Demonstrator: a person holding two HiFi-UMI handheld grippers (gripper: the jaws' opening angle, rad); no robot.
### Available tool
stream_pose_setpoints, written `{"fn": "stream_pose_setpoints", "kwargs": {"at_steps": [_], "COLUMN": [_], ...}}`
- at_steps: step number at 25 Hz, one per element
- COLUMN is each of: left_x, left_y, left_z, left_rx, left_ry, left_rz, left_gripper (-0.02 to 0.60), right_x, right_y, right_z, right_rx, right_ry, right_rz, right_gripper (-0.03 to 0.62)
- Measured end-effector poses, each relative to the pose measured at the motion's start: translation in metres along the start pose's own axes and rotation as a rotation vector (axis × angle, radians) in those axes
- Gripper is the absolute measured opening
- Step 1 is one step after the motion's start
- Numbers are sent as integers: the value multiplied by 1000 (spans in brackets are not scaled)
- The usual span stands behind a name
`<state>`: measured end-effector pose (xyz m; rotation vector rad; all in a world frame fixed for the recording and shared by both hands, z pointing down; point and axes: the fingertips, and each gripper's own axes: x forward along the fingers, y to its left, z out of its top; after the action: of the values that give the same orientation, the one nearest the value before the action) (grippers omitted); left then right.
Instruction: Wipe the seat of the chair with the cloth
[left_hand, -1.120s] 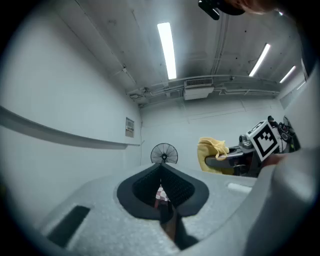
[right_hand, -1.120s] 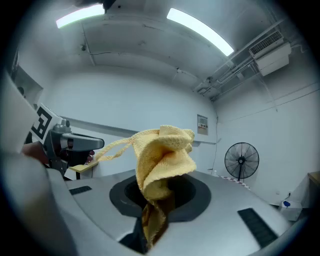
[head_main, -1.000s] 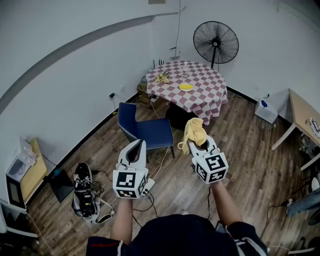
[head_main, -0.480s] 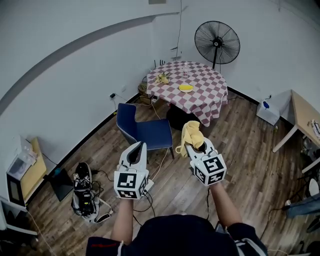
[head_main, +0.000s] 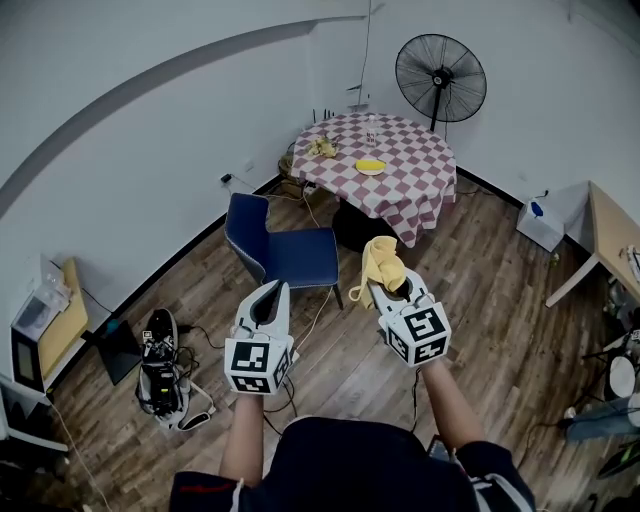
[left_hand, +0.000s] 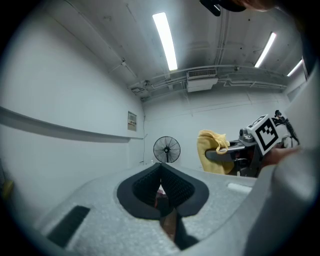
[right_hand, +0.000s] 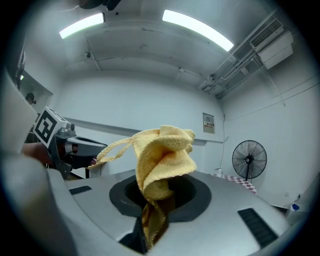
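A blue chair (head_main: 290, 252) stands on the wood floor ahead of me, its seat bare and facing the checkered table. My right gripper (head_main: 382, 288) is shut on a yellow cloth (head_main: 381, 262), which bunches up above the jaws (right_hand: 165, 155). It hangs in the air just right of the chair's seat. My left gripper (head_main: 272, 296) is shut with nothing in it, held level just in front of the chair. In the left gripper view the cloth (left_hand: 212, 150) and the right gripper show at the right.
A round table with a red checkered cloth (head_main: 385, 165) stands behind the chair, with a yellow plate (head_main: 370, 166) on it. A black standing fan (head_main: 440, 78) is at the back. Cables and gear (head_main: 160, 375) lie on the floor at left. A wooden desk (head_main: 612, 235) is at right.
Both grippers and my view have moved forward toward the chair, which now sits lower and closer in the picture. The cloth stays gripped in the right gripper.
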<state>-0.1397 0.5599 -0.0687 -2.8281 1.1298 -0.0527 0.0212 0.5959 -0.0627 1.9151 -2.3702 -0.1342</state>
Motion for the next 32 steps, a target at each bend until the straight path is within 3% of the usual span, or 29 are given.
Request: {"fn": "stream_pose_setpoints", "kwargs": {"at_steps": [15, 23, 32], "left_x": [16, 52, 132], "left_y": [-15, 17, 81], "left_z": [-11, -28, -44], "left_rx": [-84, -85, -87], "left_ry": [24, 44, 69], "left_rz": [-23, 0, 8], "left_gripper": [16, 17, 17], "right_x": [-4, 42, 142], "right_y": [-13, -28, -59], "right_z": [-30, -43, -50], "right_rx": [49, 52, 60], "right_ry": [29, 51, 61], "right_rz": [23, 31, 37], "right_gripper": [71, 71, 71]}}
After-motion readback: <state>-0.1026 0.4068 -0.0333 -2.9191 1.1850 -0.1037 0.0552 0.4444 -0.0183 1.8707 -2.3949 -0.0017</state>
